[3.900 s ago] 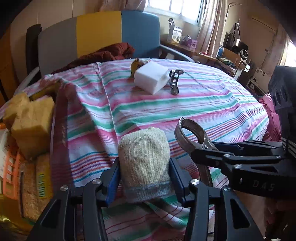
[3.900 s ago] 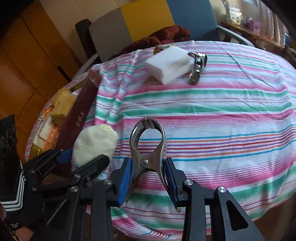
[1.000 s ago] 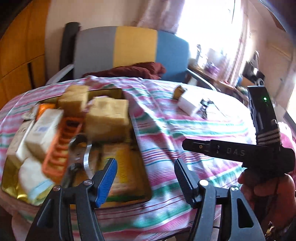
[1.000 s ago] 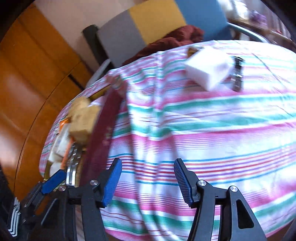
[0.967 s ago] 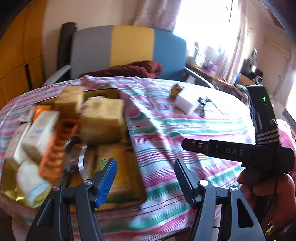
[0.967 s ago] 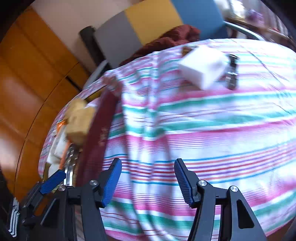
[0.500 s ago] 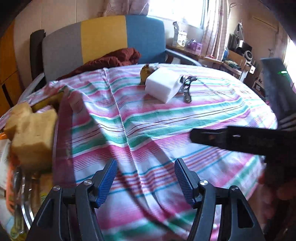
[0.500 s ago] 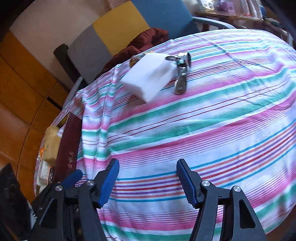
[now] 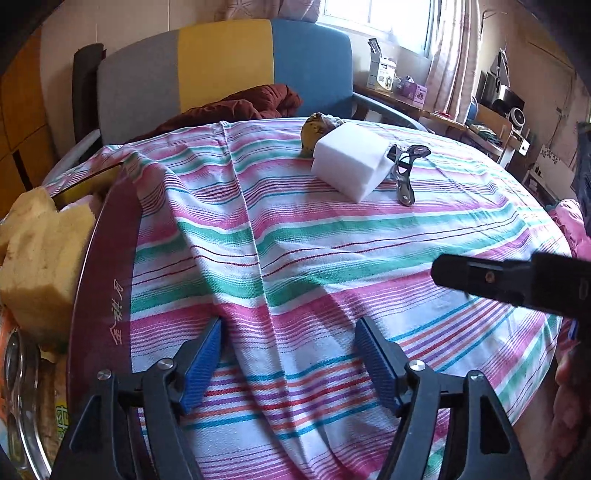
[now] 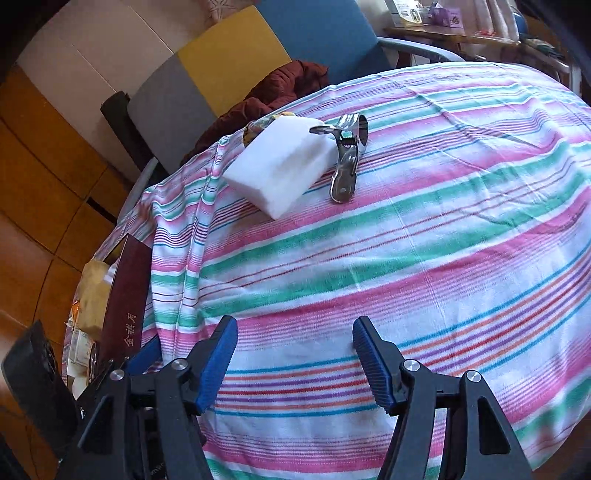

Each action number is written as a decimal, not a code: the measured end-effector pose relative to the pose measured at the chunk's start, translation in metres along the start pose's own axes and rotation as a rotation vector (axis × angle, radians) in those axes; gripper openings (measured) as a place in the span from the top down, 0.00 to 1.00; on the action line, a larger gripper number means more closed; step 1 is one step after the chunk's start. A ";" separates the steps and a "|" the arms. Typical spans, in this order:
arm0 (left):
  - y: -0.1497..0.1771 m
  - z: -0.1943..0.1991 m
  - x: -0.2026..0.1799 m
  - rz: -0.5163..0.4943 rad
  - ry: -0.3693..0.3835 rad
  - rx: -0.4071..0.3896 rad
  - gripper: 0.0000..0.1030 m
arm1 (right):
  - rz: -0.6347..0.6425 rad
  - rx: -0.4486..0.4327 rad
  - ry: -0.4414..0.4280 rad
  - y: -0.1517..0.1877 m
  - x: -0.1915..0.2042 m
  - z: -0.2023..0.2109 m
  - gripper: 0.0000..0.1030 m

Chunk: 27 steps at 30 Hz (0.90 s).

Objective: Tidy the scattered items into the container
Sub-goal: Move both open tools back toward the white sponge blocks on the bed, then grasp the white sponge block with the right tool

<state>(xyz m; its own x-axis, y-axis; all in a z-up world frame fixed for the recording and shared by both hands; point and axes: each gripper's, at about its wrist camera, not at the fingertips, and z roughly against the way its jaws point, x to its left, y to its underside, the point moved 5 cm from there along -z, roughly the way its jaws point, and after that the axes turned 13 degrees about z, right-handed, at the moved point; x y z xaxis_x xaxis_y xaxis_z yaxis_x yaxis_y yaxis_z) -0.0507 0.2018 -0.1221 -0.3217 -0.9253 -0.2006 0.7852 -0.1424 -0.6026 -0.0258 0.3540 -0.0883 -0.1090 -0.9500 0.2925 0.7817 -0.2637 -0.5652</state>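
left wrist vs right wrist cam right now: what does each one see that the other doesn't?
Left wrist only: the open left gripper, window and cluttered shelves, a person's hand at the right edge.

Right wrist only: the open right gripper, the wooden panelling at left.

Both: striped tablecloth, white foam block, metal clip touching it, a yellowish item behind the block, the dark red container holding yellow sponges, the tricolour chair.

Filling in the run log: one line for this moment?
left tongs open | right tongs open | sponge, clip on cloth | box part-filled
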 end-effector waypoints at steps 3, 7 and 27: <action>-0.001 -0.002 -0.001 0.005 0.003 -0.005 0.26 | 0.039 -0.004 0.010 -0.010 0.003 0.001 0.36; -0.002 -0.004 -0.001 0.020 0.007 0.000 0.24 | 0.079 -0.010 0.021 -0.018 0.007 0.004 0.34; -0.001 -0.007 -0.004 0.021 0.012 0.004 0.20 | 0.188 -0.124 0.145 -0.131 -0.001 0.011 0.31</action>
<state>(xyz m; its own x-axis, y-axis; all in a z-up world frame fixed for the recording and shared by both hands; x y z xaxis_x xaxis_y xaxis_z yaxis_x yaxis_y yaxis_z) -0.0534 0.2079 -0.1259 -0.3119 -0.9237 -0.2226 0.7939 -0.1246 -0.5952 -0.1213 0.3916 -0.0057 -0.0625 -0.9960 0.0646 0.7161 -0.0899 -0.6922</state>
